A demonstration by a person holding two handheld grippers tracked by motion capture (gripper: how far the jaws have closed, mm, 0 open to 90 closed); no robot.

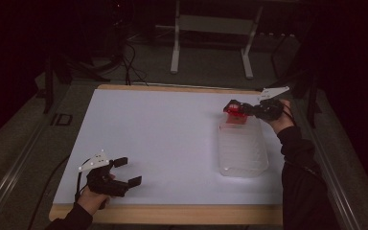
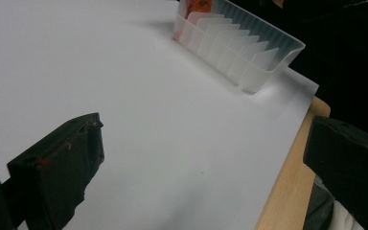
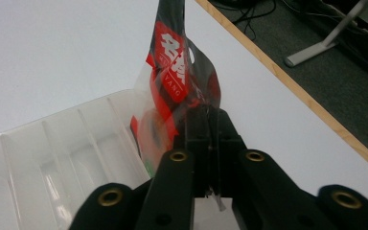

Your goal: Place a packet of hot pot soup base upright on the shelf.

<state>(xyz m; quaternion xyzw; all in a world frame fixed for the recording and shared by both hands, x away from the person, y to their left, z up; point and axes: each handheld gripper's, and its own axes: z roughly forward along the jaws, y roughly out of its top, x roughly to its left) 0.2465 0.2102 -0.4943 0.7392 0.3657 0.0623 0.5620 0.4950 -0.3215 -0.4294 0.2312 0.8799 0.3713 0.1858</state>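
A red and black snack packet (image 3: 175, 81) hangs over the far end of a clear plastic divided bin (image 1: 243, 146). My right gripper (image 1: 233, 108) is shut on the packet's edge, just above the bin's far slot. In the right gripper view the jaws are pressed together on the crinkled wrapper (image 3: 206, 115). The packet (image 2: 196, 5) also shows inside the bin's far end (image 2: 230, 43) in the left gripper view. My left gripper (image 1: 127, 171) rests open near the table's front left, far from the bin, with nothing between its fingers (image 2: 62, 167).
A white sheet (image 1: 163, 139) covers the wooden table, whose edge (image 1: 172, 214) runs along the front. A metal stand's legs (image 1: 211, 48) and cables (image 1: 129, 62) lie on the floor beyond the table. The person's right sleeve (image 1: 299, 172) runs beside the bin.
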